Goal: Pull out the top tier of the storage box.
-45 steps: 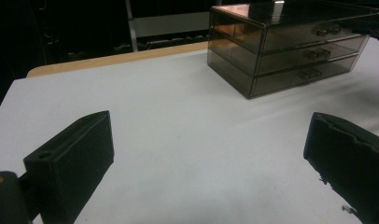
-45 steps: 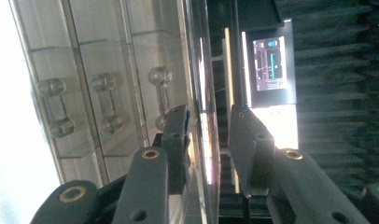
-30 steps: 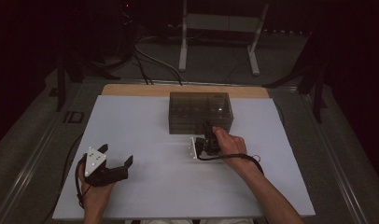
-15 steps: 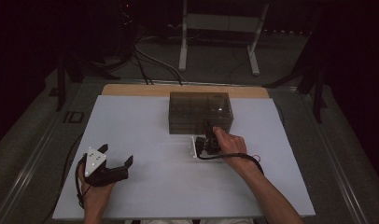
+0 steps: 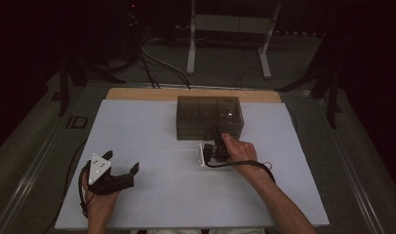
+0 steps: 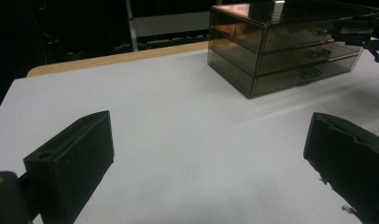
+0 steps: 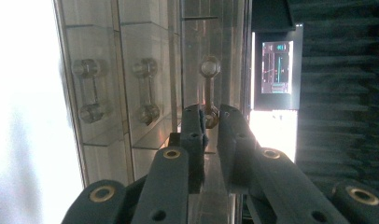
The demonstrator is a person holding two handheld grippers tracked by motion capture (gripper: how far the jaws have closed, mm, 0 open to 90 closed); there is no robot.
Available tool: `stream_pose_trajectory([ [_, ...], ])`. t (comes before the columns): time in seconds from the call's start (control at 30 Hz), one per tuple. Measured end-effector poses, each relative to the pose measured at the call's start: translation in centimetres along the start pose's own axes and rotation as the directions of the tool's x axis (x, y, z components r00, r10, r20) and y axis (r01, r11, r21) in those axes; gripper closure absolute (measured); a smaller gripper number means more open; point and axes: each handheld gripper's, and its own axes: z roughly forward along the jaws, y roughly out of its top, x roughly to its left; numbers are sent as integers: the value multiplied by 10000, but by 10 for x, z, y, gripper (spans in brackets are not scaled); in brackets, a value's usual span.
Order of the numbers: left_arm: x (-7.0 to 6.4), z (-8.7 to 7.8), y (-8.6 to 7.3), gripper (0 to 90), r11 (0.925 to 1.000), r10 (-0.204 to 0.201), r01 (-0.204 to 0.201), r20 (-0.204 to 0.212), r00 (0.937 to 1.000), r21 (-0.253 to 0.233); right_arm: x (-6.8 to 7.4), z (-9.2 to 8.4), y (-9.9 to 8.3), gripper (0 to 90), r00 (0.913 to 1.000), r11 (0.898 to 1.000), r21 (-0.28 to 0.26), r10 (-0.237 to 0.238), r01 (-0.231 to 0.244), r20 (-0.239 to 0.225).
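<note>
Right gripper view, rolled on its side, has the right gripper (image 7: 211,120) at frame centre, its jaws having just been closing, now pinched narrow on the top drawer's handle (image 7: 209,88) of the smoky drawer box (image 5: 209,117). High view places that box at centre of the white table (image 5: 152,146); the left gripper (image 5: 122,168) rests lower left, jaws wide with nothing between them.
</note>
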Motion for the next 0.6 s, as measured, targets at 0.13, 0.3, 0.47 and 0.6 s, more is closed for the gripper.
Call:
stream_pose_trajectory([
  [0.13, 0, 0, 0, 32, 10000, 26, -26, 1, 10000, 10, 0, -4, 0, 814, 10000, 10000, -58, -50, 50, -38],
  [0.3, -1, 1, 0, 32, 10000, 23, -23, 16, 10000, 19, 0, -13, 0, 812, 9996, 9998, -25, 181, -182, -196],
  [0.47, -2, 1, 0, 32, 10000, 37, -37, 9, 10000, 48, -1, -18, -1, 810, 9993, 9996, -155, 217, -222, -302],
  [0.6, -1, 1, 0, 32, 10000, 39, -39, 14, 10000, 60, -1, -19, -2, 803, 9990, 9994, -231, 252, -260, -361],
])
